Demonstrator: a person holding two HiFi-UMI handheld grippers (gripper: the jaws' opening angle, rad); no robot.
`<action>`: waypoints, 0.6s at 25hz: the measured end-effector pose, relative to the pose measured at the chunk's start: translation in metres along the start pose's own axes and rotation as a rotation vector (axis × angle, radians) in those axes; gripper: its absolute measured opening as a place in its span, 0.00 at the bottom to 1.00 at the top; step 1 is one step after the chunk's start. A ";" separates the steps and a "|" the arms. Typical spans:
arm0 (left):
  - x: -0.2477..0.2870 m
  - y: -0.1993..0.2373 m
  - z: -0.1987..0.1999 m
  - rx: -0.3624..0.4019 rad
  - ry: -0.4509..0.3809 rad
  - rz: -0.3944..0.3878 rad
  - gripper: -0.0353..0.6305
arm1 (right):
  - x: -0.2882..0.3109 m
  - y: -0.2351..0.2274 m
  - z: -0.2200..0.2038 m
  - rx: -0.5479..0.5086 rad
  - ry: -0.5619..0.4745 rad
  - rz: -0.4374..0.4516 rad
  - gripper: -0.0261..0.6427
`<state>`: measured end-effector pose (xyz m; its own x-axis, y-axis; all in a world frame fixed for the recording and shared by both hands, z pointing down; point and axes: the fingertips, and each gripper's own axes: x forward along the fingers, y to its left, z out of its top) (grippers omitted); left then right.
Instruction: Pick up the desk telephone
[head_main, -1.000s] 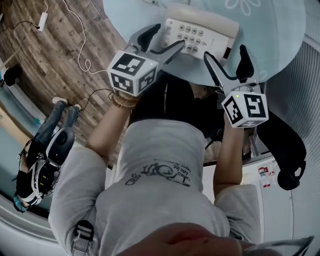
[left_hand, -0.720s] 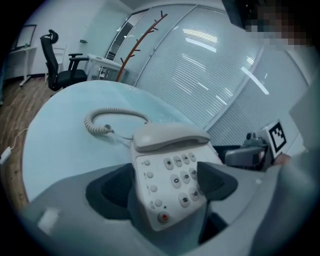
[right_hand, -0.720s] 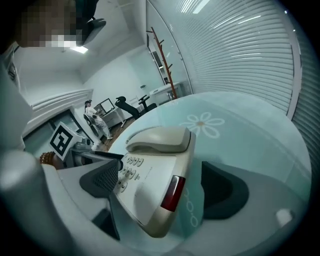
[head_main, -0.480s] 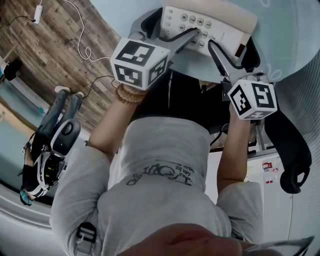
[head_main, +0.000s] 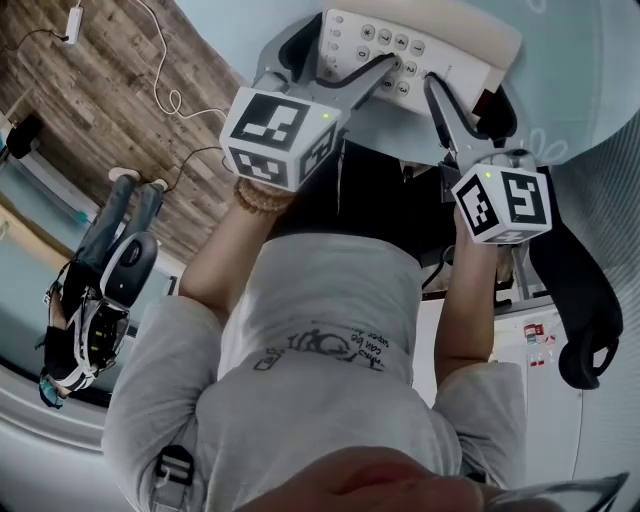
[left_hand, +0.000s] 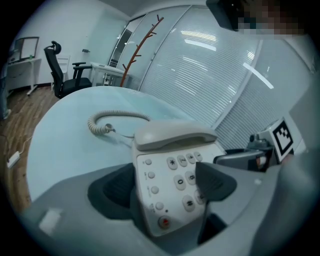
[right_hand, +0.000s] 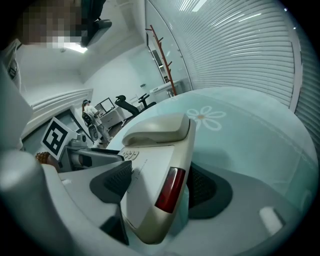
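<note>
A cream desk telephone with its handset on the cradle sits at the near edge of a pale blue round table. My left gripper straddles its left front corner. One pad lies beside the phone's side and the other over the keypad; the jaws are closing a little, and no squeeze shows. My right gripper is closing round the right end of the phone, with a pad against each side by the red window.
A coiled cord trails from the phone across the table. A black office chair stands at the right, close to my right arm. A person and a white cable are on the wooden floor at the left.
Both grippers have come down onto the phone: their jaws now stand around its two ends instead of short of it. The right jaws have narrowed onto the right end.
</note>
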<state>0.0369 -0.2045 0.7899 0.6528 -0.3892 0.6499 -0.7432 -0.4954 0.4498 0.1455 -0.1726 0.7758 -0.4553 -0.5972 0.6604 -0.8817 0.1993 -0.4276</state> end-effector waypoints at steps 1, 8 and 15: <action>-0.001 -0.001 0.001 0.006 -0.001 0.008 0.63 | 0.000 0.000 0.001 0.001 -0.002 -0.008 0.54; -0.014 -0.008 0.017 0.041 -0.022 0.027 0.63 | -0.011 0.009 0.014 0.020 -0.021 -0.030 0.53; -0.043 -0.020 0.053 0.088 -0.063 0.028 0.62 | -0.034 0.032 0.044 0.006 -0.066 -0.046 0.53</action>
<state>0.0313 -0.2195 0.7207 0.6424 -0.4507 0.6199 -0.7471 -0.5488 0.3751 0.1379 -0.1799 0.7121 -0.4047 -0.6556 0.6375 -0.9007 0.1655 -0.4017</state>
